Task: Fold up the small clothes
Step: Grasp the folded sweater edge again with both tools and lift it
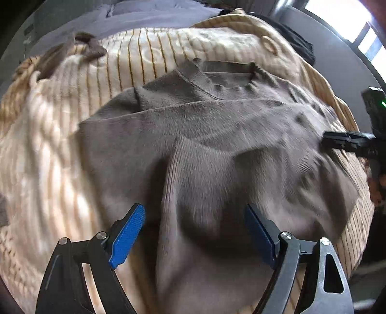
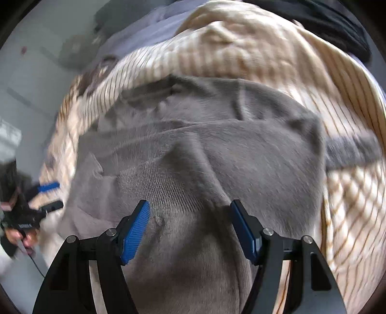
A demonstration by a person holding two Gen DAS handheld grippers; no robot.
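A cream blanket with thin brown stripes covers the whole surface, and on it lies a grey knitted sweater, spread out with one straight fold running across its upper part. Both grippers point steeply down at the garment. The left gripper hangs above the sweater's lower half, its blue-padded fingers spread wide and released, with cloth under the gap but nothing pressed between the pads. The right gripper hangs over the same grey knit, near a ribbed panel; its fingers also stand apart and grasp nothing, the fabric lying loose below them. In the left wrist view the right gripper's dark body shows at the right edge, at the sweater's side, largely cut off by the frame. In the right wrist view the left gripper and the hand gripping it appear small and blurred at the left edge. A grey strip of cloth sticks out from the sweater's right side, too blurred to tell whether it is a sleeve. Dark fabric lies at the blanket's far edge, hard to make out. Both views are smeared by motion.
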